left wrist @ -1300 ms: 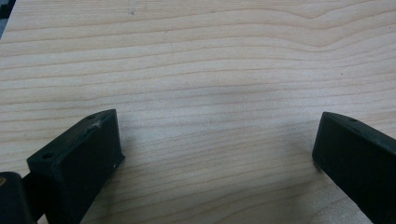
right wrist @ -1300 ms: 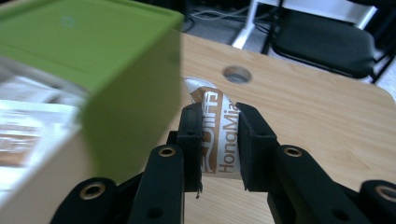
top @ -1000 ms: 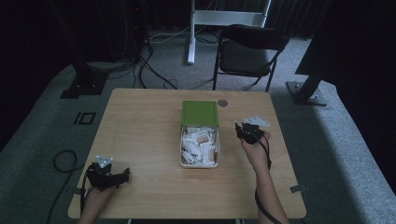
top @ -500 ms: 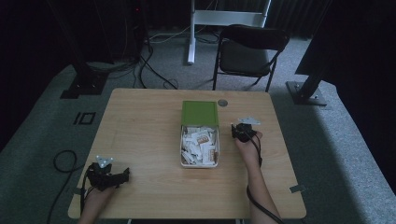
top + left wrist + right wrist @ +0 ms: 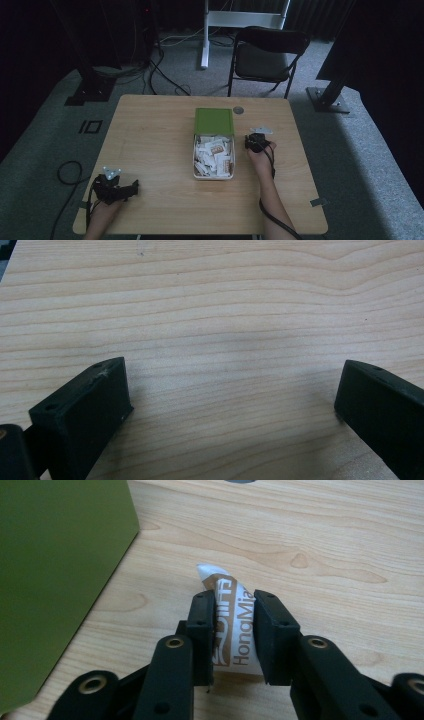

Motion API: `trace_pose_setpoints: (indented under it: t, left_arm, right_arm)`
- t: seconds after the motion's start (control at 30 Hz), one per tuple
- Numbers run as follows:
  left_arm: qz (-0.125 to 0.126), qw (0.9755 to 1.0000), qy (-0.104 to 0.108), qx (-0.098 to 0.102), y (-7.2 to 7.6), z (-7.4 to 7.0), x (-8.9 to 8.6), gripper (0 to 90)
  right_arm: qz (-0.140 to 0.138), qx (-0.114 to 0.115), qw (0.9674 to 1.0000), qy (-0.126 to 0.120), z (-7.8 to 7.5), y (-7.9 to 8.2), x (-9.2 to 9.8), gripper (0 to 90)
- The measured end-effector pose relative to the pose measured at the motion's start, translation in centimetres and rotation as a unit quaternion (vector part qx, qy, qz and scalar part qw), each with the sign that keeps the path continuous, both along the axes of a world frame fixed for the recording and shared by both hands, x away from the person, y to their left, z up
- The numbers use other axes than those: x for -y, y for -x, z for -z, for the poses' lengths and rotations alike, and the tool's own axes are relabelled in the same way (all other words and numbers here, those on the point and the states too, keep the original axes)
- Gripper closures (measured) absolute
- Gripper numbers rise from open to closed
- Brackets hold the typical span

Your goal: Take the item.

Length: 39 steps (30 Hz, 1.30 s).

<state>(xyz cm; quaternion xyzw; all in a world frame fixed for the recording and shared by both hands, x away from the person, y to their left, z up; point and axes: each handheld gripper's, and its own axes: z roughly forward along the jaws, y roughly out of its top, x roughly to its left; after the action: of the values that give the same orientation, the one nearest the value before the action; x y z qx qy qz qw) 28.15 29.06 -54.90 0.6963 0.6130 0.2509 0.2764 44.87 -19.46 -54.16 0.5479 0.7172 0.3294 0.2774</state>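
My right gripper (image 5: 234, 611) is shut on a white sachet (image 5: 220, 582) with brown print, which stands upright between the pads, low over the wood. It is just right of the green lid (image 5: 50, 570). In the high view the right gripper (image 5: 256, 142) sits beside the white box (image 5: 213, 176), which holds several sachets (image 5: 214, 152). The box's green lid (image 5: 214, 121) lies flat at its far end. My left gripper (image 5: 131, 189) rests at the table's front left. Its jaws (image 5: 230, 375) stand open over bare wood.
A small grey disc (image 5: 238, 110) lies on the table (image 5: 155, 130) beyond the lid. A black folding chair (image 5: 267, 55) stands behind the far edge. Cables and stand feet lie on the grey floor around the table.
My right hand has come down and shifted left, closer to the box, with the sachet in its jaws. The left hand has stayed put.
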Motion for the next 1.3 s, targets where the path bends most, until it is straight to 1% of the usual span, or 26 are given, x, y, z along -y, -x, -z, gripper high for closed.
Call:
trace_pose_setpoints:
  t: [0.07, 0.17, 0.23, 0.3, 0.37, 0.4, 0.47, 0.53, 0.57, 0.63, 0.67, 0.77, 0.87, 0.93, 1.0, 1.1, 1.3]
  left_arm:
    - [0.0, 1.0, 0.0, 0.0, 0.0, 0.0, 0.0, 2.1]
    - [0.0, 1.0, 0.0, 0.0, 0.0, 0.0, 0.0, 2.1]
    - [0.0, 1.0, 0.0, 0.0, 0.0, 0.0, 0.0, 2.1]
    - [0.0, 1.0, 0.0, 0.0, 0.0, 0.0, 0.0, 2.1]
    - [0.0, 1.0, 0.0, -0.001, 0.0, 0.0, 0.0, 2.1]
    - [0.0, 1.0, 0.0, 0.0, 0.0, 0.0, 0.0, 2.1]
    - [0.0, 1.0, 0.0, 0.0, 0.0, 0.0, 0.0, 2.1]
    - [0.0, 1.0, 0.0, 0.0, 0.0, 0.0, 0.0, 2.1]
    - [0.0, 1.0, 0.0, 0.0, 0.0, 0.0, 0.0, 2.1]
    - [0.0, 1.0, 0.0, 0.0, 0.0, 0.0, 0.0, 2.1]
    - [0.0, 1.0, 0.0, 0.0, 0.0, 0.0, 0.0, 2.1]
    - [0.0, 1.0, 0.0, 0.0, 0.0, 0.0, 0.0, 2.1]
    - [0.0, 1.0, 0.0, 0.0, 0.0, 0.0, 0.0, 2.1]
    - [0.0, 1.0, 0.0, 0.0, 0.0, 0.0, 0.0, 2.1]
    - [0.0, 1.0, 0.0, 0.0, 0.0, 0.0, 0.0, 2.1]
    - [0.0, 1.0, 0.0, 0.0, 0.0, 0.0, 0.0, 2.1]
    - [0.0, 1.0, 0.0, 0.0, 0.0, 0.0, 0.0, 2.1]
  right_arm:
    - [0.002, -0.002, 1.0, -0.004, 0.1, -0.1, 0.1, 68.5]
    - [0.0, -0.011, 0.9998, -0.015, 0.3, -0.2, 0.0, 61.2]
    - [0.0, -0.009, 0.9997, -0.024, 0.2, -0.2, 0.0, 52.8]
    - [-0.001, -0.004, 0.9997, -0.025, 0.0, -0.1, 0.1, 46.1]
    - [0.002, -0.003, 0.9994, -0.034, -0.3, 0.0, 0.2, 35.3]
    - [0.005, -0.002, 0.9992, -0.04, -0.4, 0.0, 0.4, 32.1]
    - [0.012, 0.0, 0.999, -0.042, -0.6, 0.3, 0.6, 27.3]
    - [0.019, 0.003, 0.9985, -0.05, -0.9, 0.6, 0.9, 22.7]
    - [0.019, 0.003, 0.9987, -0.047, -0.9, 0.7, 1.0, 20.4]
    - [0.018, 0.004, 0.9988, -0.045, -0.9, 0.9, 1.1, 20.1]
    - [0.017, 0.001, 0.9988, -0.046, -0.8, 1.4, 1.5, 18.5]
    - [0.021, 0.001, 0.9989, -0.042, -0.7, 2.0, 2.0, 17.7]
    - [0.025, 0.0, 0.9986, -0.046, -0.6, 2.7, 2.6, 13.6]
    - [0.024, -0.001, 0.9986, -0.047, -0.5, 3.2, 3.1, 13.6]
    - [0.032, 0.001, 0.9985, -0.044, -0.5, 3.7, 3.7, 13.5]
    - [0.037, 0.002, 0.9982, -0.048, -0.5, 4.3, 4.4, 13.4]
    - [0.039, -0.001, 0.9982, -0.045, -0.3, 5.7, 5.7, 13.4]
